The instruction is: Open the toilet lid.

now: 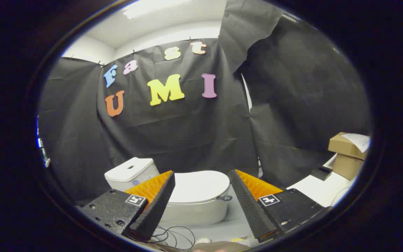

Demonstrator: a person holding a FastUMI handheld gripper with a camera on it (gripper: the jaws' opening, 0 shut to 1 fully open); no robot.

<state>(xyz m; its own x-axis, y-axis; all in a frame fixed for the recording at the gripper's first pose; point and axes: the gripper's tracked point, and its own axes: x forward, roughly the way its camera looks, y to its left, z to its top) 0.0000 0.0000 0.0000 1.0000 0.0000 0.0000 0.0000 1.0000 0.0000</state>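
A white toilet stands on the floor ahead of me, its lid [198, 185] lying flat and closed over the bowl [194, 213]. Its white tank [130, 172] sits behind and to the left, against the black cloth wall. A small dark tab [224, 198] sticks out at the lid's right rim. My gripper [201, 178] is open, its two fingers spread wide on either side of the lid as seen from here. It is still some way short of the toilet, and nothing is held between the fingers.
Stacked cardboard boxes [348, 154] rest on a white surface [318, 190] to the right. Thin black cables [173, 236] lie on the grey floor just below the fingers. Black cloth [187, 136] closes off the back and sides.
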